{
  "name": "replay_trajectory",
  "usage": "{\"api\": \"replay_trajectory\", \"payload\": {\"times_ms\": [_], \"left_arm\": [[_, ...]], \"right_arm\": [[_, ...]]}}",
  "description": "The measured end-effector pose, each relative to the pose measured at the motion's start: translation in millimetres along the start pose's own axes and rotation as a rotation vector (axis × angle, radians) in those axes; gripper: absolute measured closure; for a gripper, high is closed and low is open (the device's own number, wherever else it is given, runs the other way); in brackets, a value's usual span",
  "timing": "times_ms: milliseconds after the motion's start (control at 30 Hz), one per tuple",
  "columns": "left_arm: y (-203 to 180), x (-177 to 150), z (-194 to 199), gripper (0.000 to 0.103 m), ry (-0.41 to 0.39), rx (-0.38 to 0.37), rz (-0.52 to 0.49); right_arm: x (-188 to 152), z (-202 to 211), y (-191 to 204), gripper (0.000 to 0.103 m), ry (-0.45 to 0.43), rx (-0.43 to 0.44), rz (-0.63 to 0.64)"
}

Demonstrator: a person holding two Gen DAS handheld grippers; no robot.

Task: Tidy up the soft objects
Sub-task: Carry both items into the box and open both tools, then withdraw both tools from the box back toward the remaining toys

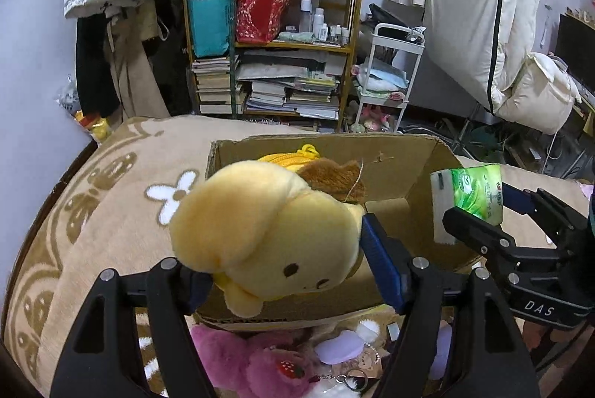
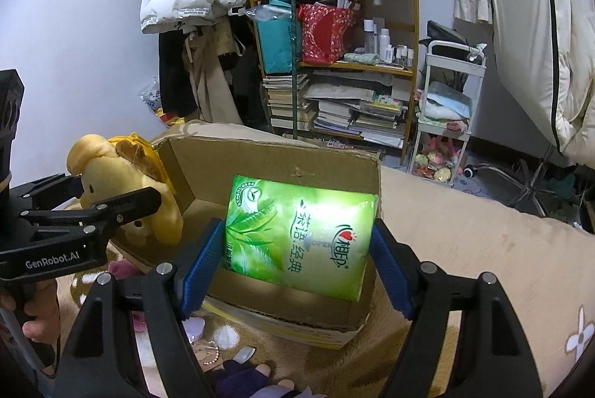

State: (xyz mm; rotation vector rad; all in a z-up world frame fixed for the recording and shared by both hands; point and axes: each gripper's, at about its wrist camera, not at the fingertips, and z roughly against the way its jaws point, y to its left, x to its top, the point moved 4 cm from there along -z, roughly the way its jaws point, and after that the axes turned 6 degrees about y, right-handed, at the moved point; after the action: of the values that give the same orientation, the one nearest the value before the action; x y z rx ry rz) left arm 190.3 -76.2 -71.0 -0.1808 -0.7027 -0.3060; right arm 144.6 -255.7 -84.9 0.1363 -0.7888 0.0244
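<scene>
My left gripper [image 1: 288, 266], filling the bottom of the left wrist view, is clamped on the yellow plush dog [image 1: 267, 234], its blue pads pressing the toy's sides near the head. The dog hangs at centre frame, above the near left corner of the open cardboard box [image 1: 405, 152]. In the right wrist view the same dog [image 2: 126, 190] appears at middle left, held in my left gripper [image 2: 111, 203] beside the box's left wall.

My right gripper [image 2: 297, 260], across the bottom of the right wrist view, is clamped on the green tissue pack [image 2: 297, 238], one blue pad against each short side. The pack sits at centre frame over the open top of the cardboard box [image 2: 282, 156], tilted, its lower edge near the box's front wall. In the left wrist view the tissue pack [image 1: 474, 193] shows at middle right, edge-on, above the box's right side, held by my right gripper [image 1: 494, 208].

The box rests on a beige blanket [image 1: 122, 190] patterned with flowers. In front of the box, at bottom centre of the left wrist view, lie a pink plush [image 1: 238, 357] and a lilac pouch [image 1: 340, 346]. A cluttered bookshelf [image 1: 275, 37] occupies upper centre of the frame.
</scene>
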Motion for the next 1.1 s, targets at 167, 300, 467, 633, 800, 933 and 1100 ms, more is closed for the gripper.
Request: {"api": "replay_trajectory", "payload": {"times_ms": [167,300,467,633,800,933,1100], "left_arm": [[-1.9,-1.6,0.3,0.022,-0.005,0.035,-0.018],[-1.7,-3.5,2.4,0.018,0.002,0.051,-0.022],[1.9,-8.3,13.8,0.013,-0.006,0.064,-0.015],[4.2,-13.6,30.1,0.005,-0.013,0.084,-0.002],[8.2,-23.5,47.5,0.003,-0.018,0.110,0.008],[11.2,-34.1,61.9,0.003,-0.008,0.121,0.017],[13.4,-47.3,77.8,0.003,-0.002,0.161,-0.012]], "right_arm": [[-0.1,-1.4,-2.4,0.020,0.006,0.008,-0.011],[-1.4,-0.4,-3.6,0.010,0.002,0.010,-0.018],[-3.5,10.3,-1.5,0.002,-0.017,0.008,-0.024],[-6.2,25.2,1.1,0.000,-0.029,0.003,-0.030],[-13.8,45.5,4.9,0.000,-0.037,-0.019,-0.042],[-21.7,64.8,7.3,0.000,-0.048,-0.025,-0.061],[-34.1,77.6,11.5,0.000,-0.024,-0.023,-0.072]]}}
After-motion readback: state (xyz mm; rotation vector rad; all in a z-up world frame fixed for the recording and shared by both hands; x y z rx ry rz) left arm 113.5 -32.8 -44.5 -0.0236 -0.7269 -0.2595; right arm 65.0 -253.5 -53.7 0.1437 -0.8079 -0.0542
